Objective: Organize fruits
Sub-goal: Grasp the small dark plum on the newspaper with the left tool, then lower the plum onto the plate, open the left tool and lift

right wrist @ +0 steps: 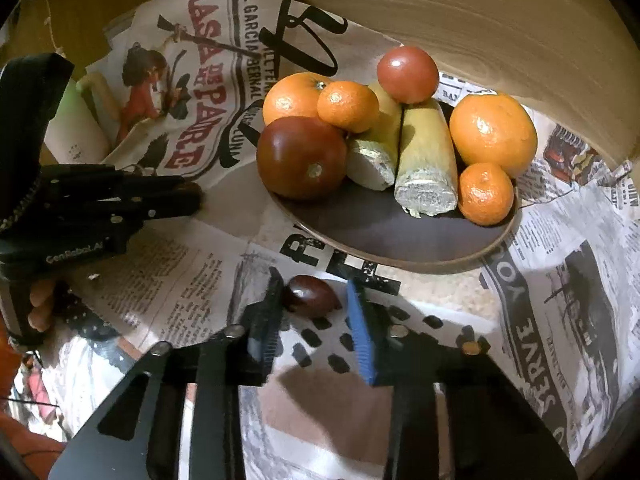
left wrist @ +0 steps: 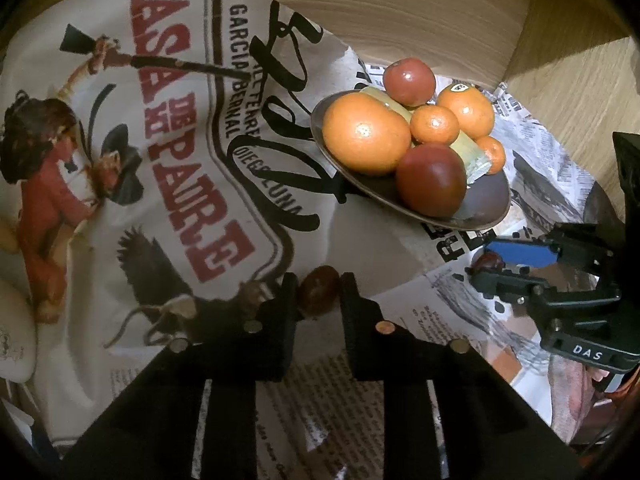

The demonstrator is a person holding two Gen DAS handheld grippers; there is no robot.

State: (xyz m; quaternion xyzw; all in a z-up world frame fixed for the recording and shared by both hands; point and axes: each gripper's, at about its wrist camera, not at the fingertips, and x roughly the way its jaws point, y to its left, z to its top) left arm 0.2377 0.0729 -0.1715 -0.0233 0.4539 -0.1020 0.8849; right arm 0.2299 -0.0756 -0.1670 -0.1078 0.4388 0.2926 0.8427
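Observation:
A dark oval plate [left wrist: 486,200] [right wrist: 400,236] holds oranges [left wrist: 366,134] [right wrist: 494,128], small mandarins [right wrist: 348,106], two dark red tomatoes [left wrist: 432,180] [right wrist: 302,158] and pale cane pieces [right wrist: 426,160]. My left gripper [left wrist: 319,294] is shut on a small brown date-like fruit [left wrist: 320,290], in front of the plate. My right gripper [right wrist: 314,300] holds another small dark brown fruit [right wrist: 312,294] between its fingers, just before the plate's near rim. The right gripper also shows in the left wrist view [left wrist: 492,268], and the left gripper in the right wrist view [right wrist: 192,196].
Printed newspaper and a poster [left wrist: 160,160] [right wrist: 180,272] cover the surface. A wooden wall [left wrist: 400,8] [right wrist: 480,20] curves behind the plate. A pale rolled object [right wrist: 80,128] lies at the left. A cream object [left wrist: 14,336] sits at the left edge.

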